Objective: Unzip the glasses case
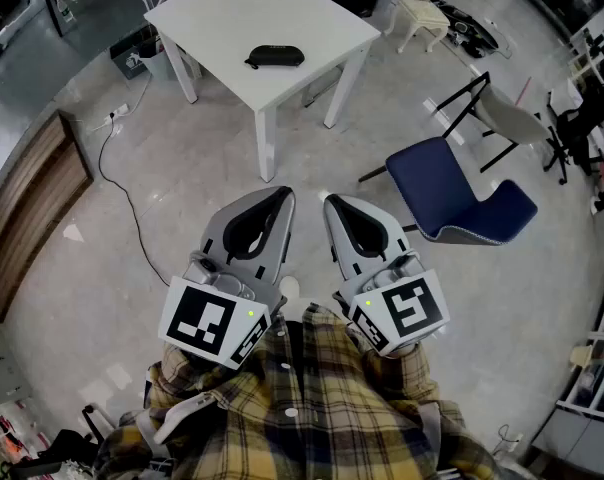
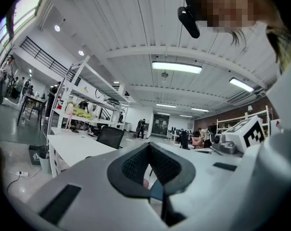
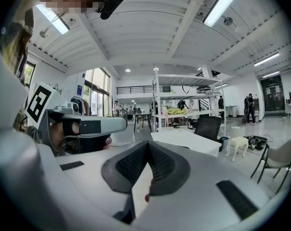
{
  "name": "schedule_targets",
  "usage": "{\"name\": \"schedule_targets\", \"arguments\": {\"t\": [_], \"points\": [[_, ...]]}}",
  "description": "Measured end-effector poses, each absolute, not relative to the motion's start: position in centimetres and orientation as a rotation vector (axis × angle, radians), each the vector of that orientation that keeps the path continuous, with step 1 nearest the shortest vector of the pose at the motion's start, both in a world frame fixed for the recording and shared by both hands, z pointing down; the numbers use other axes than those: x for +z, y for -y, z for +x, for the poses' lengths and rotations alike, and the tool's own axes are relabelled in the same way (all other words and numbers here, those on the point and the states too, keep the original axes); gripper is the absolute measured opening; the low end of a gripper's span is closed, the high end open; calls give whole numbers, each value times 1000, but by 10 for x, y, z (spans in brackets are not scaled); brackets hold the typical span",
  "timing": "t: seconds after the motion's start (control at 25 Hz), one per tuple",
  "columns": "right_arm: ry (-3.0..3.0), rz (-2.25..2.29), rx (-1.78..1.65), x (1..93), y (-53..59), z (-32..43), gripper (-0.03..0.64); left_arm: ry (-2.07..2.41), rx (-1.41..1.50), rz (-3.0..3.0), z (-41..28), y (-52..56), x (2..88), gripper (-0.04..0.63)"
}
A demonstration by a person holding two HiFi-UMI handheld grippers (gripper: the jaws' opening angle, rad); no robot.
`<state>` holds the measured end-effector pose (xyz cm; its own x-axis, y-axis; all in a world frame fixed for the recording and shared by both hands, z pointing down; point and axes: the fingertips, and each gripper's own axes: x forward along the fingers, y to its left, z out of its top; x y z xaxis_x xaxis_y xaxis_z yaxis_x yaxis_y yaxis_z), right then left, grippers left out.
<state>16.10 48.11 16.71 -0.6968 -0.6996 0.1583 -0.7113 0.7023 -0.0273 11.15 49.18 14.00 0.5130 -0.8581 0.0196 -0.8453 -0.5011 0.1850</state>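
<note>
Black oval glasses case [image 1: 275, 56] flat on white square worktop [image 1: 222, 13], long axis left-right in head view, zip end not discernible. Faint mark on lid, too small to read. Left gripper [image 1: 281, 196] and right gripper [image 1: 334, 202] side by side, well short of worktop, jaws pressed together, nothing pinched.

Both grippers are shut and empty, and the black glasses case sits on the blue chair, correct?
No. The glasses case lies on the white table, not the blue chair, as the head view shows. The left gripper and right gripper are indeed shut and empty.
</note>
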Motion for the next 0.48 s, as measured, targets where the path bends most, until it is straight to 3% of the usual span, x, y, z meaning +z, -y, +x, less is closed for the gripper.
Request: {"name": "schedule_targets", "arguments": {"t": [0.48], "points": [[2789,1122,137,167,-474,165,-2,1478,-117,2566,119,-483,143,8]]}}
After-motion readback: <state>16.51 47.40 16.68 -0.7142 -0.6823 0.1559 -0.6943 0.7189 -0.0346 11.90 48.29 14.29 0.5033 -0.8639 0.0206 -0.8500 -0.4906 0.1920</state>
